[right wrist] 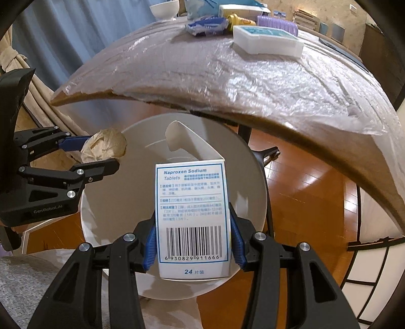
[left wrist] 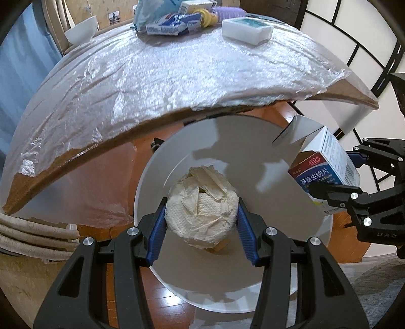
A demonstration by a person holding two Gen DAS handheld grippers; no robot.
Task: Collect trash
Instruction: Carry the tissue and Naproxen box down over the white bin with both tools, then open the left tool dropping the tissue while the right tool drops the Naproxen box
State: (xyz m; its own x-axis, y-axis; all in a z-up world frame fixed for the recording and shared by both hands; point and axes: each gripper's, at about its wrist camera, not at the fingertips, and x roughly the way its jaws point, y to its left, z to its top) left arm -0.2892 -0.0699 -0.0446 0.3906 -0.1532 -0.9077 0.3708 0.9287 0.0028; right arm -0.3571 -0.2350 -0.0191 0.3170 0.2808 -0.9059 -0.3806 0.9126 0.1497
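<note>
— Where's the left camera looking from?

— From just behind the left gripper (left wrist: 201, 222), aimed steeply down at the round white bin (left wrist: 265, 286) close below, the table edge (left wrist: 152, 121) just above it.

— And the right?

— Same way, behind the right gripper (right wrist: 192, 235), tilted down into that bin (right wrist: 253, 162). Both views share the bin, the plastic-covered table (right wrist: 253, 83), and each catches the other gripper at its side.

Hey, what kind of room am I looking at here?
Most likely a living or dining room in a home. A table covered in clear plastic film carries a white bowl and snack packets, the floor is polished wood, and curtains hang behind.
</note>
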